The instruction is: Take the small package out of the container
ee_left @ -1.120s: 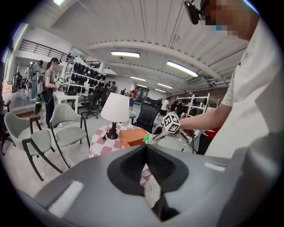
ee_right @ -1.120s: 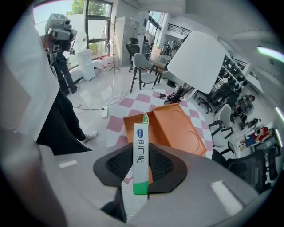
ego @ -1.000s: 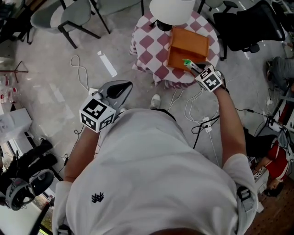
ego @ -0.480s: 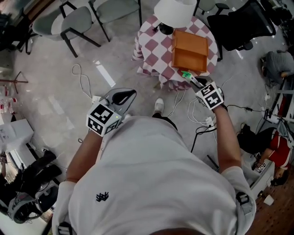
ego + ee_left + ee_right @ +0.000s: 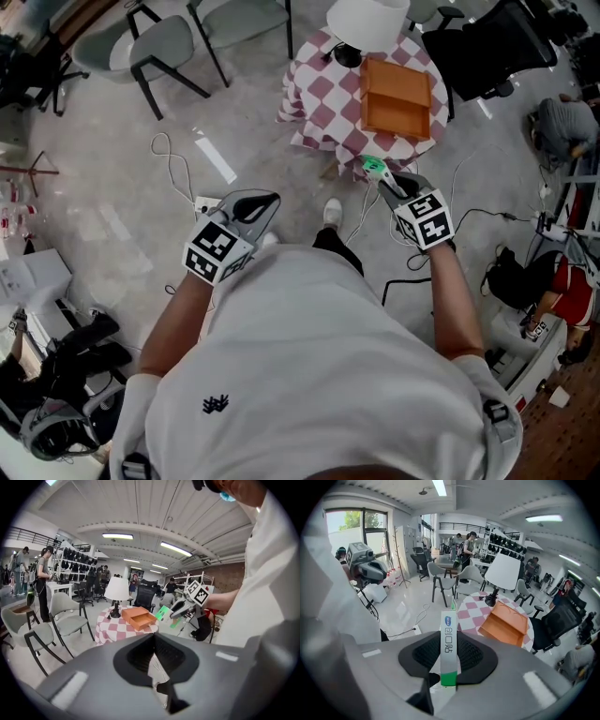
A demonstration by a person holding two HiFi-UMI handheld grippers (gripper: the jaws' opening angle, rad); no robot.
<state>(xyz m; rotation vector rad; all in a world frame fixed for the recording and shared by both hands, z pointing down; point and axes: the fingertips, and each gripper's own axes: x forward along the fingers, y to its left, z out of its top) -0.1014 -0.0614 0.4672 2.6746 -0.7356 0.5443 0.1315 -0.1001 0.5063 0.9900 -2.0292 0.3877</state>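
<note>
My right gripper is shut on a small white package with a green end, held in the air over the floor, short of the round checkered table. In the right gripper view the package stands upright between the pads. The orange open container sits on that table, with nothing visible inside it. My left gripper hangs by my left side, shut and with nothing in it. From the left gripper view the package shows well apart from the container.
A white-shaded lamp stands on the table behind the container. Chairs stand at the far left and a black office chair at the far right. Cables trail over the floor. People stand farther off in the room.
The right gripper, with the package in it, has drawn back from the container toward my body. The table now lies farther away. The left gripper has hardly moved.
</note>
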